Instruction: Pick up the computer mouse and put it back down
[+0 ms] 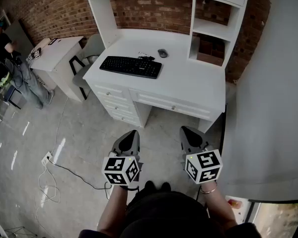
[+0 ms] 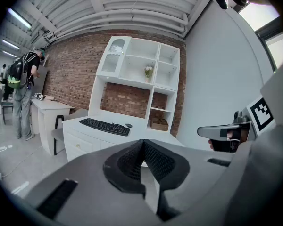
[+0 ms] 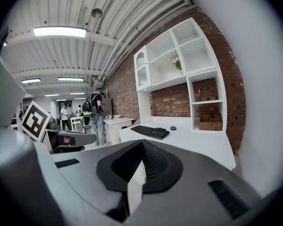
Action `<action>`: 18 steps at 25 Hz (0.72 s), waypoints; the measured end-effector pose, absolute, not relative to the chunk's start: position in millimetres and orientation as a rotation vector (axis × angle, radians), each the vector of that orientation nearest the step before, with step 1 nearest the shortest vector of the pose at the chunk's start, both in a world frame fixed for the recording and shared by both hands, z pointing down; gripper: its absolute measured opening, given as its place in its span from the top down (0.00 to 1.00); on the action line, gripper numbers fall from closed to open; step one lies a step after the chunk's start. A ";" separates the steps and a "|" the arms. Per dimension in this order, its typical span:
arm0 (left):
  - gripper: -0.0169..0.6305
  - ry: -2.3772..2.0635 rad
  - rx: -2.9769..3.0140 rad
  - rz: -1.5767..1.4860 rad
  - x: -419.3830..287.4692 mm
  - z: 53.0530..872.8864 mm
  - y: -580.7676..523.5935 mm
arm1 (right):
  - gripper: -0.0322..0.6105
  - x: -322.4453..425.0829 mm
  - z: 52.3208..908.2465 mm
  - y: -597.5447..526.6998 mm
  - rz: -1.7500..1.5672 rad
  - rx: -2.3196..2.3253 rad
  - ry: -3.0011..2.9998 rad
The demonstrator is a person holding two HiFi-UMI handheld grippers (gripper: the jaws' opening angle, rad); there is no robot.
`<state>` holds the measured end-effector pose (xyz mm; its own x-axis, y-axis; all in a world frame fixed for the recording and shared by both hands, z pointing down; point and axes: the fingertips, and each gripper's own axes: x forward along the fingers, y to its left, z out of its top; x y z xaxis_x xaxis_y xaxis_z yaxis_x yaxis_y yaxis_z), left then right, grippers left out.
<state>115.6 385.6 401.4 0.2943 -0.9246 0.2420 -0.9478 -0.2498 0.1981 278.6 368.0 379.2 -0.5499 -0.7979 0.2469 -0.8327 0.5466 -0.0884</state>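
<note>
Both my left gripper (image 1: 131,135) and right gripper (image 1: 187,132) are pressed together and empty, so I'd step closer, spread the right one and come in low on the small dark oval computer mouse (image 1: 162,53) at 12 o'clock on the white desk (image 1: 188,83).

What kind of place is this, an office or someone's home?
Probably a shared workroom or lab with a home-office corner staged in it: a white desk with keyboard and mouse stands against a brick wall, while other people stand at tables farther off.
</note>
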 end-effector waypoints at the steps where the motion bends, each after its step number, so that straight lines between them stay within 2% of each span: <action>1: 0.96 -1.704 2.261 0.109 116.9 402.1 385.2 | 0.94 281.3 379.1 367.2 0.305 1.396 -2.609; 16: 0.96 -1.727 2.264 0.134 125.5 402.2 376.2 | 0.94 288.5 374.8 353.6 0.325 1.385 -2.651; 18: 0.96 -1.725 2.268 0.133 122.8 403.0 369.2 | 0.89 285.8 376.8 346.4 0.329 1.385 -2.640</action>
